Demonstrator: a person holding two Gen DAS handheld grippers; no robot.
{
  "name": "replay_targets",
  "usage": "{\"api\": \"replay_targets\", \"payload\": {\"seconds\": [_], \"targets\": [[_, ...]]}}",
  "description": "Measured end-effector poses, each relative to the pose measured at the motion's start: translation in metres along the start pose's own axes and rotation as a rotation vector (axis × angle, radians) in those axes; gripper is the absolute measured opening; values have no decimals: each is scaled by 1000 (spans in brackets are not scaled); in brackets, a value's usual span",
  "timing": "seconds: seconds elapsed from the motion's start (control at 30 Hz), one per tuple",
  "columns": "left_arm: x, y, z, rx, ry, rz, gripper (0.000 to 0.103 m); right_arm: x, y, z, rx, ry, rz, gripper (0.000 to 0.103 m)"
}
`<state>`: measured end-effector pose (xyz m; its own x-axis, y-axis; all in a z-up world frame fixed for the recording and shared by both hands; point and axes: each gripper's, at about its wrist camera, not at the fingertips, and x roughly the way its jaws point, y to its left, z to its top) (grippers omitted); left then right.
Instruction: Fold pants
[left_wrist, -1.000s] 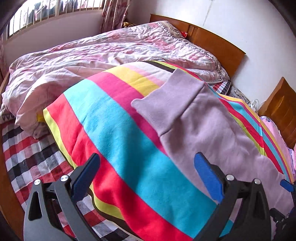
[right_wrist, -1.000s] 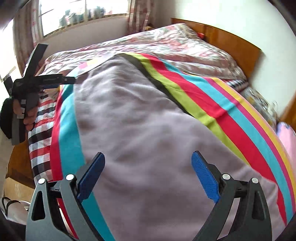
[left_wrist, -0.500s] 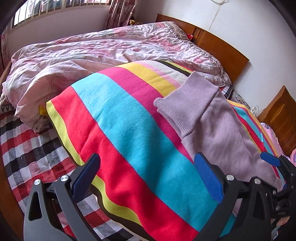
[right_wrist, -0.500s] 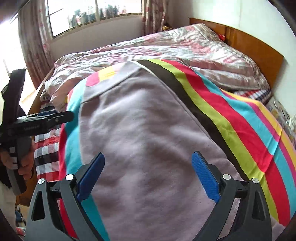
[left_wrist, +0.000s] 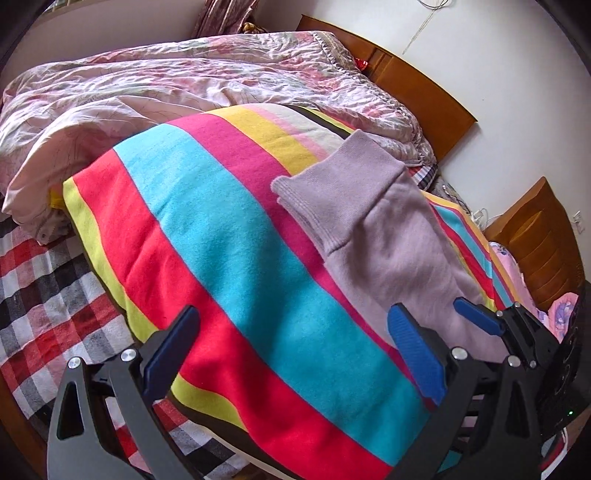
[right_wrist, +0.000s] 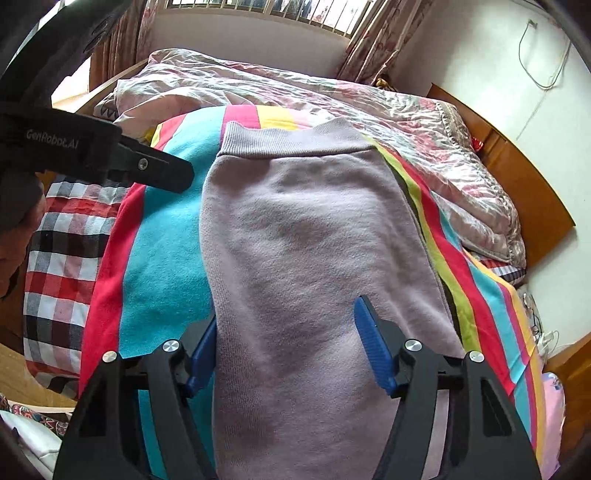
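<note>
The lilac pants lie flat on a striped blanket on the bed, ribbed waistband at the far end. In the left wrist view the pants lie to the right. My left gripper is open and empty over the blanket's cyan stripe, left of the pants. My right gripper is open, its fingers straddling the pants' near part, the left finger at the cloth's left edge. The right gripper also shows in the left wrist view, the left one in the right wrist view.
A crumpled pink floral duvet lies beyond the blanket. A checked red, black and white sheet covers the bed to the left. A wooden headboard stands against the white wall, with a wooden nightstand at the right.
Both grippers have drawn back and turned. The right gripper has dropped to the pants' near part and its jaws have narrowed around the cloth. The left stays open.
</note>
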<state>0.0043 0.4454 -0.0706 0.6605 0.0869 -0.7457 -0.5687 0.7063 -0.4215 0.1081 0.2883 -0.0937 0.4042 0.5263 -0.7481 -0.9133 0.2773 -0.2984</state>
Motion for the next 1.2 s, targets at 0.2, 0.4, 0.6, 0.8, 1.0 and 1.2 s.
{"api": "replay_targets", "payload": {"seconds": [0.2, 0.4, 0.6, 0.8, 1.0, 1.2], "targets": [[29, -10, 10, -72, 33, -209, 101, -2, -25, -3, 135, -20, 34, 61], [46, -13, 34, -125, -37, -291, 90, -3, -27, -3, 155, -26, 44, 61], [57, 6, 53, -200, -68, -325, 51, -21, -32, -9, 214, -66, 132, 63], [46, 14, 56, -197, -92, -322, 12, -54, -59, -36, 311, -48, 111, 84], [-1, -40, 66, -25, -216, -243, 11, -30, -57, -89, 353, 131, 157, 87], [-66, -155, 50, 273, -336, -245, 11, -80, -60, -110, 382, 47, 148, 88]]}}
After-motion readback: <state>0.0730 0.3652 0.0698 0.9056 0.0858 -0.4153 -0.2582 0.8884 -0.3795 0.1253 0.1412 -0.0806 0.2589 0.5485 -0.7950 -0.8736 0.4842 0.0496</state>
